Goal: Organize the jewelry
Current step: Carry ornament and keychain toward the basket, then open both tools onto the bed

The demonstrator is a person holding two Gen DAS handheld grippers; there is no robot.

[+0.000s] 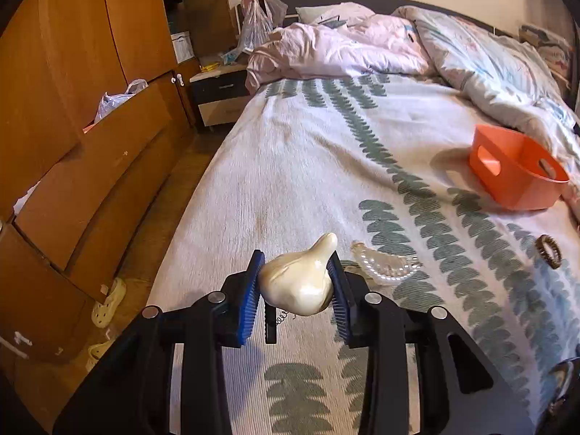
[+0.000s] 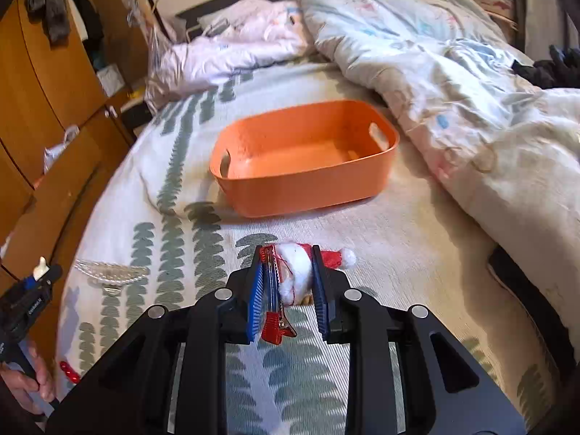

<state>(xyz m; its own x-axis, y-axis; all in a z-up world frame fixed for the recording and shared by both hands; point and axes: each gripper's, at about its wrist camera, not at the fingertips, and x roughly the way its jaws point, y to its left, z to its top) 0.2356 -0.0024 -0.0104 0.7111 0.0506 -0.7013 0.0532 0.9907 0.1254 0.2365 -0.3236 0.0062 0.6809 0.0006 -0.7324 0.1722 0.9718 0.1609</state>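
Observation:
My left gripper (image 1: 296,272) is shut on a cream pearly hair clip (image 1: 297,286), held above the bedspread. Just beyond it a clear beaded hair clip (image 1: 386,266) lies on the bed, also seen as the clear clip (image 2: 108,272) in the right wrist view. My right gripper (image 2: 288,266) is shut on a red hair clip with a Santa hat (image 2: 301,272), its white pompom sticking out to the right. An orange basket (image 2: 308,181) stands empty ahead of the right gripper; the orange basket (image 1: 514,177) sits far right in the left wrist view.
A brown scrunchie (image 1: 548,250) lies on the bed at the right. A small red clip (image 2: 70,371) rests near a hand (image 2: 32,388) holding the left gripper's handle. A crumpled duvet (image 2: 471,101) covers the bed's far side. Wooden drawers (image 1: 83,181) stand left.

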